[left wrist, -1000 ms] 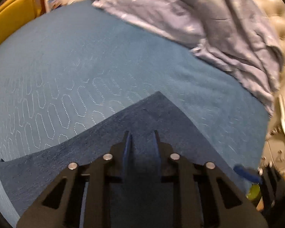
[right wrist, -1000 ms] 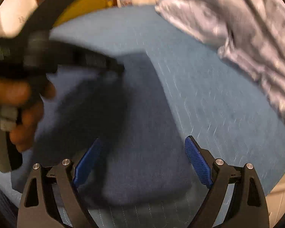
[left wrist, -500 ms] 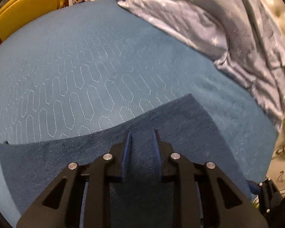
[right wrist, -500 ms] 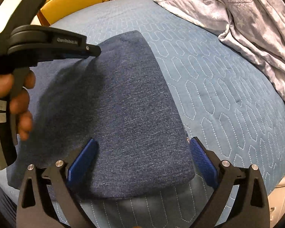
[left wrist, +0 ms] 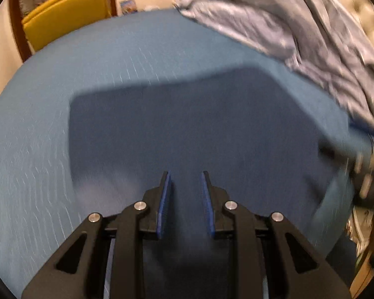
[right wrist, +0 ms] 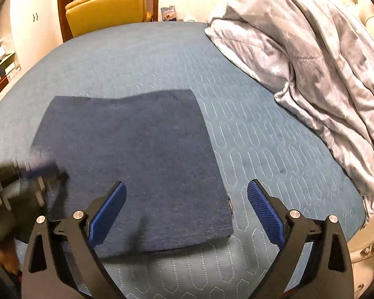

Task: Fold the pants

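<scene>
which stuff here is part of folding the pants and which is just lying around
Part of the job:
- dark blue pants, lying folded flat on the bed
- left hand-held gripper
- right hand-held gripper, jaws wide apart

Just lying about:
- blue quilted bedspread
- rumpled grey blanket
- yellow chair

Two wrist views, each low and close over the bed (right wrist: 274, 129), looking forward along its own fingers toward the yellow chair (right wrist: 107, 7) and far wall; shared: folded pants (right wrist: 137, 154), grey blanket (left wrist: 299, 25), chair, the other gripper at frame edge.
</scene>
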{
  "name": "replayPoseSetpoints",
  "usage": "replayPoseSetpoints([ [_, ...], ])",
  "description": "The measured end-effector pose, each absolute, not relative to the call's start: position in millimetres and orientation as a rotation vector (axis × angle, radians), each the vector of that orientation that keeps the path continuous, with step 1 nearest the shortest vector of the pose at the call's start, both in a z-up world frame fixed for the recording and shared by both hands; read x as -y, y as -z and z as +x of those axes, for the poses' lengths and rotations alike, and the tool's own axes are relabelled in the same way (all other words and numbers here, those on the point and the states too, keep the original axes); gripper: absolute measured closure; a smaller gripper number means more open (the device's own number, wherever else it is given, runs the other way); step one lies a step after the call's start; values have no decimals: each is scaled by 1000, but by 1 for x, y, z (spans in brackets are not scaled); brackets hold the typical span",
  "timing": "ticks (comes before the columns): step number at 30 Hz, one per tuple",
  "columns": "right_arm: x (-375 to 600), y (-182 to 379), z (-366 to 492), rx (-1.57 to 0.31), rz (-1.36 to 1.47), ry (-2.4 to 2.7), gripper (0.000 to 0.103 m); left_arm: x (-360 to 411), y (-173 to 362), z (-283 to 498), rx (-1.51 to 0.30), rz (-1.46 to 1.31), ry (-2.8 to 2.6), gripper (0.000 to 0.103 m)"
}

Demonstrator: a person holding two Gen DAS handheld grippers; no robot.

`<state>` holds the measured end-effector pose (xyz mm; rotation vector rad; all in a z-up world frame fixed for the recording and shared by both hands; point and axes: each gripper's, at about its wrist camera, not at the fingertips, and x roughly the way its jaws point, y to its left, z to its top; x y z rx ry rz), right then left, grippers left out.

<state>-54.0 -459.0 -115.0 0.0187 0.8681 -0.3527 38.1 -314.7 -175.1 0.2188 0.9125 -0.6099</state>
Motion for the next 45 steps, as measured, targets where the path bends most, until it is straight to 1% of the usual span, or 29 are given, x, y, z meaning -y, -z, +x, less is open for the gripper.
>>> replayPoseSetpoints([
  [3,453,109,-49,-857,15,348,9,310,185,22,-881,251,611,69],
  [6,457,114,-41,-855,24,338,9,308,187,17,-862,272,596,68],
  [7,457,117,-39,-848,36,321,15,307,186,16,-859,272,594,68],
  [8,458,119,-38,-845,42,315,27,306,187,15,-855,272,593,68],
  [9,459,123,-37,-847,48,314,32,305,188,14,-848,274,590,66],
  [10,461,128,-35,-851,53,311,41,305,188,11,-833,286,584,64],
  [11,461,134,-33,-859,46,309,53,305,189,8,-816,301,577,60],
  [12,462,140,-32,-879,36,308,59,305,189,6,-803,311,570,56],
  [13,465,148,-31,-903,31,311,65,303,189,4,-793,317,565,54],
  [15,471,157,-35,-908,42,308,69,295,188,4,-796,302,572,50],
  [16,473,160,-38,-908,35,307,74,292,186,4,-800,301,576,49],
  [20,478,164,-42,-897,55,283,75,280,165,16,-780,270,564,49],
  [22,478,166,-44,-893,55,275,75,282,146,41,-756,244,561,55],
  [23,478,165,-44,-892,55,274,75,288,138,54,-750,228,568,63],
  [27,477,166,-43,-897,59,278,75,337,122,97,-754,223,667,72],
  [31,477,165,-42,-909,63,286,75,408,128,124,-826,210,846,73],
  [33,477,166,-41,-912,66,289,75,433,134,121,-814,258,879,75],
  [35,476,166,-41,-915,63,295,75,457,144,116,-845,290,980,74],
  [37,477,166,-40,-918,67,299,74,472,153,117,-816,331,965,74],
  [38,477,166,-40,-920,71,297,74,473,153,120,-801,330,951,74],
  [39,478,166,-40,-921,73,296,74,473,153,126,-796,328,908,70],
  [40,478,166,-40,-924,76,296,74,468,150,137,-794,291,856,70],
  [41,478,166,-40,-925,80,294,74,463,146,141,-793,253,860,73],
  [43,479,166,-40,-926,85,293,74,452,136,139,-790,202,954,73],
  [45,479,167,-39,-927,83,296,74,445,129,125,-764,241,1045,73],
])
